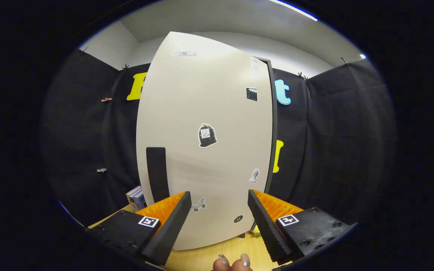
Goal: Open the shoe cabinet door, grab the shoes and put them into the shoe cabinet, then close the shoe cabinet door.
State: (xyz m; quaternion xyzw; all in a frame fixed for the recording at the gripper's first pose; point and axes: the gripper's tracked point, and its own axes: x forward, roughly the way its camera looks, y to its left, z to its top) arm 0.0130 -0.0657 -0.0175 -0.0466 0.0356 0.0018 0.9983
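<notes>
A tall shoe cabinet (202,150) stands upright straight ahead of the claw (220,201), its long axis running top to bottom. Its pale cream door (187,113) faces the camera and looks closed, lying flat across the cabinet front. A dark edge (273,131) of the cabinet shows as a thin strip along the door's right side. A dark vertical handle (157,173) sits low on the door's left side, its length running up and down, just above the tip of the left finger. Several small stickers (207,135) are scattered over the door: one near the middle, one near the upper right, others lower down by the fingers.

The claw is spread wide, its two fingers well apart and holding nothing. They point forward at the lower part of the door, and the door's bottom section shows between them. Whether the fingertips touch the door cannot be told.

The cabinet rests on a light wooden counter (202,256), seen as a strip below the door and between the fingers. At the very bottom, between the fingers, the tips of a person's fingers (232,262) peek in, just under the claw.

To the left of the cabinet, near its base, some small boxes (136,197) stand on the counter against the black cloth wall (333,150). Above the cloth are a white wall and a ceiling.
</notes>
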